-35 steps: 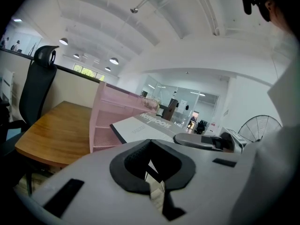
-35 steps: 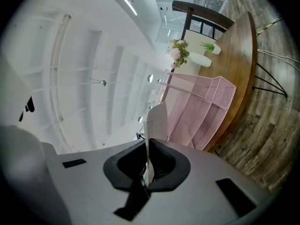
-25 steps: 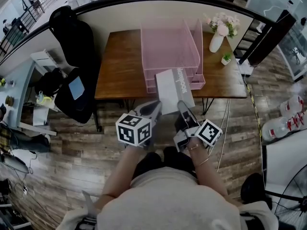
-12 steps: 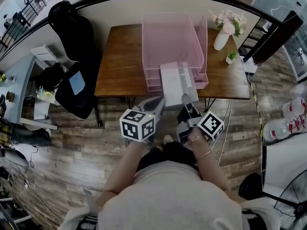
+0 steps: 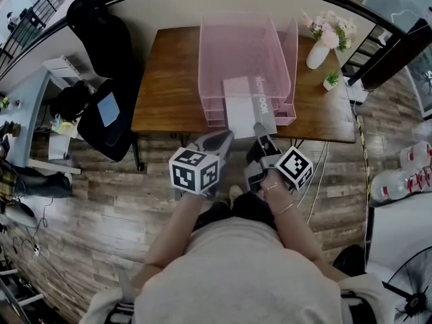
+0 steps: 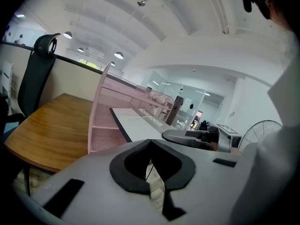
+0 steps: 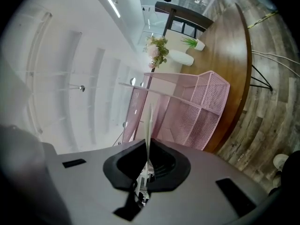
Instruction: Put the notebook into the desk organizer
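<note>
Wooden desk [image 5: 169,79] on plank floor [image 5: 101,201]. White notebook [image 5: 246,106] pinched edge-on in right gripper [image 5: 260,131], at pink desk organizer [image 5: 243,46] front; left gripper [image 5: 220,140] closed, empty. Tier unclear.

Bare wooden table [image 5: 165,79] lies open to the left of the pink desk organizer [image 5: 243,46] — free passage there. To its right, a flower vase [image 5: 316,54] and a small potted plant [image 5: 331,79] crowd the narrow strip. A white notebook [image 5: 246,110] juts from the organizer's front, blocking a tray mouth.

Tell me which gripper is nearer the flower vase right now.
Right. The right gripper, shut on the notebook, is left of the white flower vase and nearer the person; the left gripper lies even farther left.
</note>
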